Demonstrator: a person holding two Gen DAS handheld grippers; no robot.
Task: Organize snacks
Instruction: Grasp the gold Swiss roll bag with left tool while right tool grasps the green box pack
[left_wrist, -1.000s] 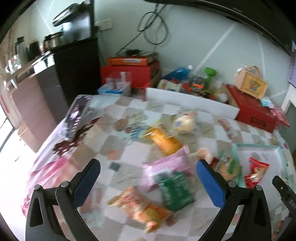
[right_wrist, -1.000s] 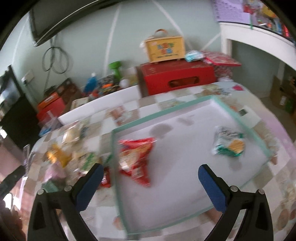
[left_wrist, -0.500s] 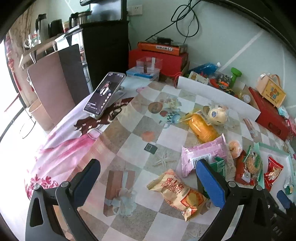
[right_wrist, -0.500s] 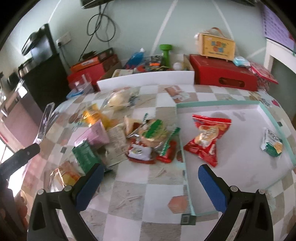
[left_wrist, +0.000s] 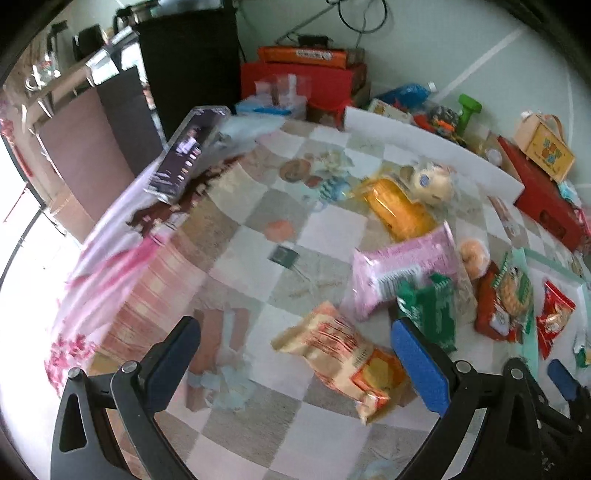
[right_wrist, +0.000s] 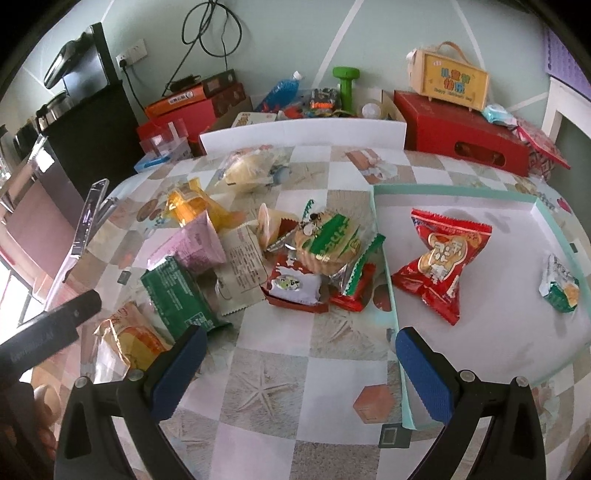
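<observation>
Left view motion-blurred. Both claws released, empty: left claw (left_wrist: 295, 356), right claw (right_wrist: 297, 365). Orange snack packet (left_wrist: 341, 356) lies diagonally, long axis upper-left to lower-right; green packet (right_wrist: 181, 295) half-hidden.

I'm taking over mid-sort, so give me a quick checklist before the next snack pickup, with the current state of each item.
1. Left gripper open and empty: ok.
2. Right gripper open and empty: ok.
3. Tray has free space: ok; it holds only the red packet and a small packet.
4. Snacks left outside the tray: not ok; the green packet and orange-cream packet remain.
5. Green packet unobstructed: cannot tell.
</observation>
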